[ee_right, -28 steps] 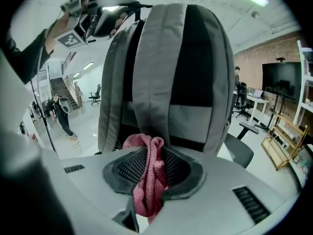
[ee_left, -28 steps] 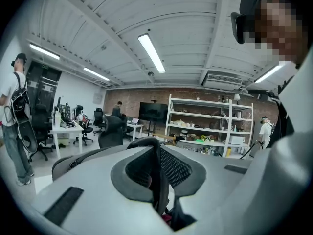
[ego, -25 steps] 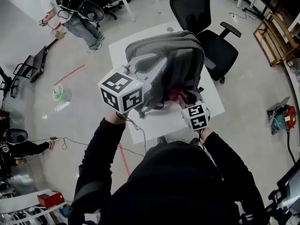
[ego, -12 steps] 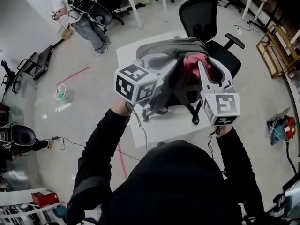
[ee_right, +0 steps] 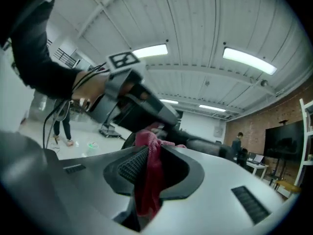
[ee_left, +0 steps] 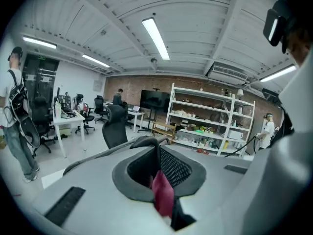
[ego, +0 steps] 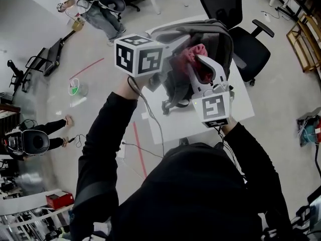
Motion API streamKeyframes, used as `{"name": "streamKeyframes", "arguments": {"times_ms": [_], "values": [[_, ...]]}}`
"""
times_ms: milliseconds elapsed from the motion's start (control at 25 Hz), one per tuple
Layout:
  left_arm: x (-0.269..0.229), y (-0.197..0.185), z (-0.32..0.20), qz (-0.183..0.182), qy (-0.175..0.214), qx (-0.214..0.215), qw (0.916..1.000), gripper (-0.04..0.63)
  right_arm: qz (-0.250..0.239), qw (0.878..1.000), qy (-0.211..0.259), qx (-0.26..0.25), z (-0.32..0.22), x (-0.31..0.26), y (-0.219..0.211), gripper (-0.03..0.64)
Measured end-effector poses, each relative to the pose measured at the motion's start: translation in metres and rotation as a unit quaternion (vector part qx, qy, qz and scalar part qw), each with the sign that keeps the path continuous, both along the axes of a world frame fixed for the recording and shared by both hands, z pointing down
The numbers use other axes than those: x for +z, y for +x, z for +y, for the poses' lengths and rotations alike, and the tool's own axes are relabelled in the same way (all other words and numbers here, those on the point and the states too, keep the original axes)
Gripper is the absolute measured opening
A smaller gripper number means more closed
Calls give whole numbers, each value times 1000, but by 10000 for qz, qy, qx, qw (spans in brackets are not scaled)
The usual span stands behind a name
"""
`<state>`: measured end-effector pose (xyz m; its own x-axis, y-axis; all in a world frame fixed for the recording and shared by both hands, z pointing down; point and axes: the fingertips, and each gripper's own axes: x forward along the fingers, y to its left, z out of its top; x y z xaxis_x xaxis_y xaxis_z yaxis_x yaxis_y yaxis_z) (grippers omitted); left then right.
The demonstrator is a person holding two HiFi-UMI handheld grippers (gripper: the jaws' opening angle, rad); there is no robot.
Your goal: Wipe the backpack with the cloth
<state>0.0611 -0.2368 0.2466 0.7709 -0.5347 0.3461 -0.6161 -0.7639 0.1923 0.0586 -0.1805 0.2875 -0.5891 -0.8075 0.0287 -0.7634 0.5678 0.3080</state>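
Now the right gripper point(ego: 199, 62) clamps the pink cloth point(ego: 189, 54), its jaws having just closed further on the fabric. It has risen from low on the backpack point(ego: 220, 39) to the top, just beside the left gripper point(ego: 170, 49), whose jaws are fully closed on the backpack's top. Beyond both tools, an office chair point(ego: 225, 4) stands near the table's point(ego: 175, 127) far edge. Bare tabletop shows below the right gripper.
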Motion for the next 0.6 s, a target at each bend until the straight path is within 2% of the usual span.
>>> {"name": "streamKeyframes", "arguments": {"times_ms": [120,200,320,400,480,600], "values": [[-4,4,-2,4,-68,-38,10000,38,320,9965,-677,-376,11,74,-30,84],[0,7,1,17,-67,-48,10000,38,543,9893,-1252,-524,19,135,-43,83],[4,9,10,128,-66,-112,9998,38,719,9635,-2467,-748,44,223,-53,81],[5,13,17,321,-87,-117,9994,38,684,9452,-3099,-761,59,261,-51,81],[9,18,22,476,-109,-83,9988,38,562,9401,-3306,-618,61,273,-43,81],[16,24,27,302,-91,31,9995,40,239,9521,-3015,-462,45,238,-35,81]]}}
